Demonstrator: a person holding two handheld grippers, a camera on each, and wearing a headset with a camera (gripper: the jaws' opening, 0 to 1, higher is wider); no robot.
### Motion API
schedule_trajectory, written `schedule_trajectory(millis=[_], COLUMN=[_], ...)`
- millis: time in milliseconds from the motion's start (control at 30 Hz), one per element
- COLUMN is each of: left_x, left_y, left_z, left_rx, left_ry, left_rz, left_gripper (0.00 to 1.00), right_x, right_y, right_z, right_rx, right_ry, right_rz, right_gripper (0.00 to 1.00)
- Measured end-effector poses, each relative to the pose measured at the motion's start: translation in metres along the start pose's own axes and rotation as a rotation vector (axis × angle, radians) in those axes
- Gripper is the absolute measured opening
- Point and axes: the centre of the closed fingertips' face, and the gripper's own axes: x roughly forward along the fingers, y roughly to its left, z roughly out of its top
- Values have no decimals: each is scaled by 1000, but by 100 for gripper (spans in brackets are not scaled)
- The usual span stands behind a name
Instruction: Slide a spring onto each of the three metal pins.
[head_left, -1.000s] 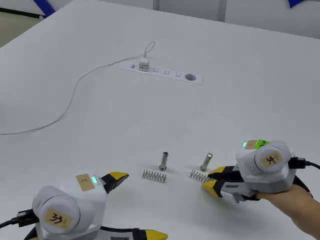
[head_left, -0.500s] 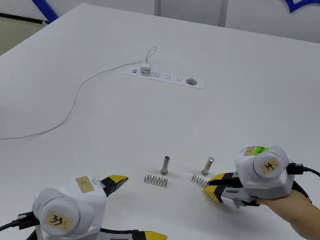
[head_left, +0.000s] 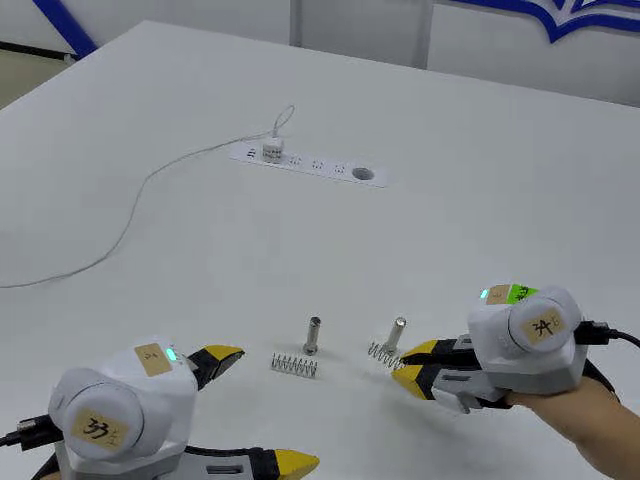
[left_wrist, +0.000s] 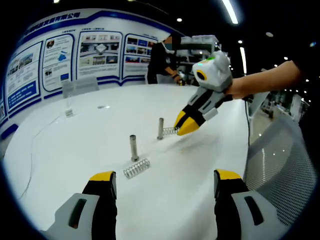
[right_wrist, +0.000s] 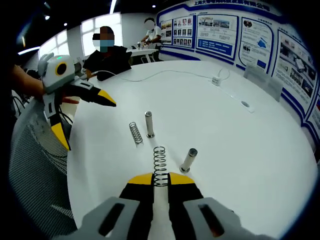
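Working at a wide white desk (head_left: 480, 200), bare over most of its top.

Holding the left claw (head_left: 258, 408) low at the near left corner, spread wide and gripping nothing, with plain desk showing between its yellow tips in the left gripper view. Holding the right claw (head_left: 408, 365) at the near right, pointed leftward, closed almost fully and pinching the near end of a spring.

Far across the desk, can make out a long white power strip (head_left: 305, 165), a thin cable (head_left: 130, 225) curving away from it toward the left edge, and a small white plug (head_left: 270, 153) seated in the strip.

Between the two claws, can see the left-hand pin (head_left: 313, 335) and the right-hand pin (head_left: 396, 335) standing side by side, apart from each other, with no spring on either so far.

Lowest of all, the gripped spring (right_wrist: 159, 165), stretched flat on the desk from the right claw's tips to just beside the foot of the right-hand pin. Then the loose spring (head_left: 294, 366), lying on its side just in front of the left-hand pin; cannot tell whether touching it.
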Motion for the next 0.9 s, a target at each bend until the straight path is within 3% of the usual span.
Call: schedule_trajectory(millis=[200, 267, 333, 567, 900], left_x=[4, 4, 4, 9, 15], left_y=[-2, -1, 1, 2, -5], left_z=[17, 26, 36, 55, 69], left_rx=[33, 43, 64, 104, 141], left_ry=[-25, -46, -68, -78, -83], left_rz=[-20, -21, -17, -41, -93], left_gripper=[78, 77, 73, 69, 62], right_x=[-14, -18, -22, -31, -44], right_y=[5, 12, 14, 17, 23], right_z=[5, 14, 15, 23, 34], right_rx=[-5, -9, -25, 1, -10], right_ry=[-20, -76, -79, -105, -122], right_rz=[-3, 30, 24, 19, 23], right_gripper=[10, 10, 10, 10, 10])
